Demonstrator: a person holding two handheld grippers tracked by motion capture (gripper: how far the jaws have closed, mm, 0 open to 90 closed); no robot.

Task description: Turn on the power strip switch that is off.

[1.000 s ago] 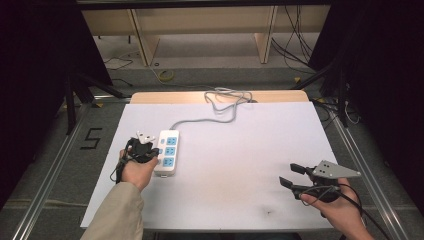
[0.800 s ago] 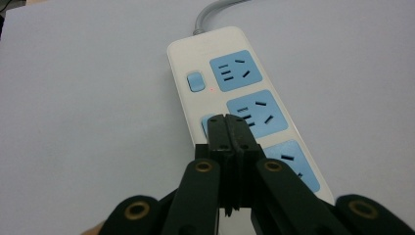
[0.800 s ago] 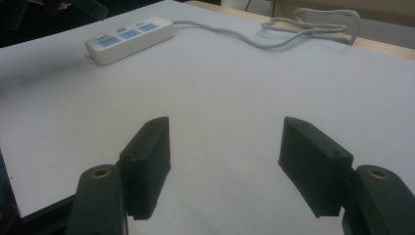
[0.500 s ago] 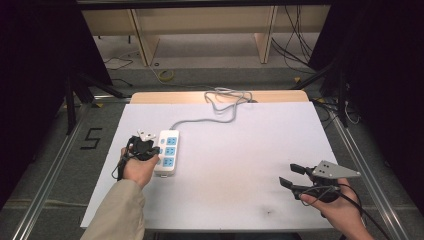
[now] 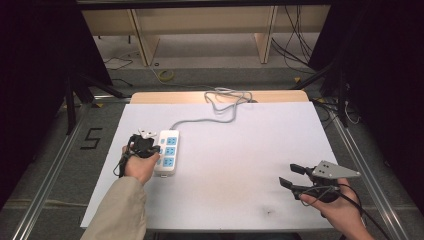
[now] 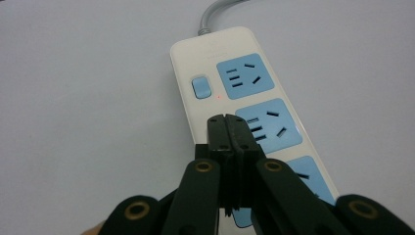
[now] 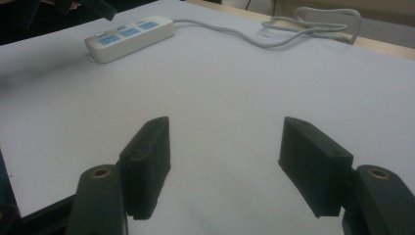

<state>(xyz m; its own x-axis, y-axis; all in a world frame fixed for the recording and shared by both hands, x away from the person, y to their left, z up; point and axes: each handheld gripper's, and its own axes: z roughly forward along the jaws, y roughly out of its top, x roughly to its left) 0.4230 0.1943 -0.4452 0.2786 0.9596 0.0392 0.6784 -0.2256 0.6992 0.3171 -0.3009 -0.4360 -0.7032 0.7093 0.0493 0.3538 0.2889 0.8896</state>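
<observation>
Your power strip lies left of centre in the high view, flat on the white table, its grey cord trailing to the upper middle of the frame. Judge it a stiff, light plastic bar with smooth sides (likely to skate if pushed), so press straight down on it, or take it across its narrow width.

Your left gripper has its jaws fully together, holding nothing, tips poised over the strip's middle. The left gripper view gives you the blue switch and a tiny red light, which the high view cannot resolve. Your right gripper stands wide open and empty, at the high view's lower right.
</observation>
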